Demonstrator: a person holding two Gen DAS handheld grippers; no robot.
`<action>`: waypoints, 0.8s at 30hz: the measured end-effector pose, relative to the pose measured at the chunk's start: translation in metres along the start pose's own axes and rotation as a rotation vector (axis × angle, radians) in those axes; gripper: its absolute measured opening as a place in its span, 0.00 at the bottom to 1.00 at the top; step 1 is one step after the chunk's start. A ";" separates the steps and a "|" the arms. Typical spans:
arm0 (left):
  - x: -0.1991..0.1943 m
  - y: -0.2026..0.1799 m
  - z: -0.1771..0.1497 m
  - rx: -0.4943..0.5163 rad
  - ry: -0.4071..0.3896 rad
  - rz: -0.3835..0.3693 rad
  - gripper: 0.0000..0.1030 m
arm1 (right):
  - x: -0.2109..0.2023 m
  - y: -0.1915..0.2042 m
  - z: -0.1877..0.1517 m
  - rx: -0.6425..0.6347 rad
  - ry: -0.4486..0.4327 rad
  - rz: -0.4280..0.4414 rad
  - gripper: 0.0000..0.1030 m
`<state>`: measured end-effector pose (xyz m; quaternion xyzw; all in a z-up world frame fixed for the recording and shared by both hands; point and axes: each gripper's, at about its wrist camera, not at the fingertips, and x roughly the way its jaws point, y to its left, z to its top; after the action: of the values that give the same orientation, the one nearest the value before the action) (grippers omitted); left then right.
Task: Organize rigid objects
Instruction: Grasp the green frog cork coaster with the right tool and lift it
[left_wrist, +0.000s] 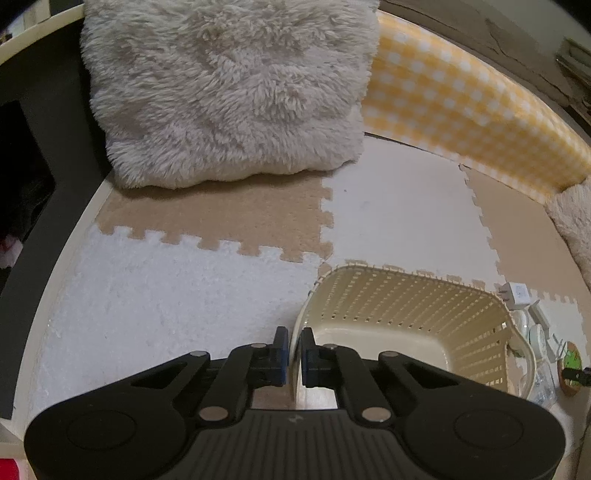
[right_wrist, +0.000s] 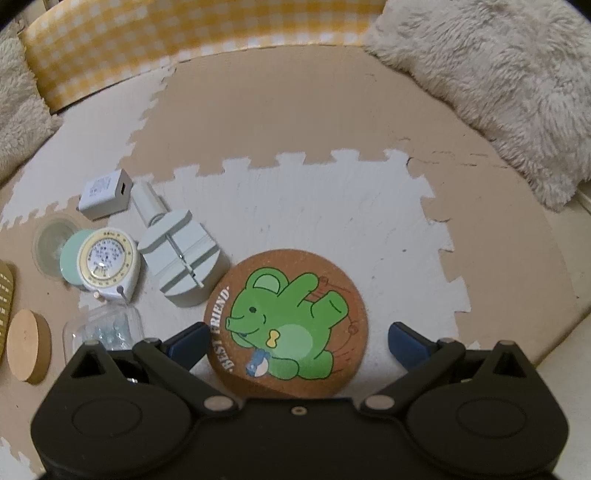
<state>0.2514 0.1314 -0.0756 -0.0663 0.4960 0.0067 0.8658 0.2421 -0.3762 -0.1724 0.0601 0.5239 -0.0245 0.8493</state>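
Two grips: left hand-held gripper (left_wrist: 294, 354) clamps basket (left_wrist: 406, 314) rim; right hand-held gripper (right_wrist: 295, 341), spread wide, straddles coaster (right_wrist: 286, 325).

Basket (left_wrist: 406, 321): near wall hidden behind left gripper (left_wrist: 294, 350) body; rim strip between pads barely showed. Beyond basket's right wall, charger (left_wrist: 515, 295) and small white items were half covered, too cramped to identify. Cork coaster (left_wrist: 570, 369) there was cut down to sliver.

In right wrist view, frog coaster (right_wrist: 288, 325) lower edge was hidden under right gripper (right_wrist: 295, 341). Left of frog coaster, clear container (right_wrist: 103, 328) was partly covered; contents blurred, possibly small screws. Dial print on tape measure (right_wrist: 107, 258) was unreadable.
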 end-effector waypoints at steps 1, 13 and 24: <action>0.000 0.000 0.000 0.005 -0.001 0.001 0.06 | 0.001 -0.002 0.001 0.017 0.005 0.007 1.00; 0.000 -0.001 0.000 0.022 -0.003 0.009 0.06 | 0.008 0.007 0.007 -0.031 0.021 0.001 1.00; -0.001 -0.001 0.001 0.014 -0.002 0.002 0.06 | 0.007 0.017 0.011 -0.054 0.070 -0.054 0.97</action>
<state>0.2513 0.1308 -0.0744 -0.0595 0.4952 0.0042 0.8668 0.2567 -0.3610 -0.1721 0.0237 0.5554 -0.0313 0.8307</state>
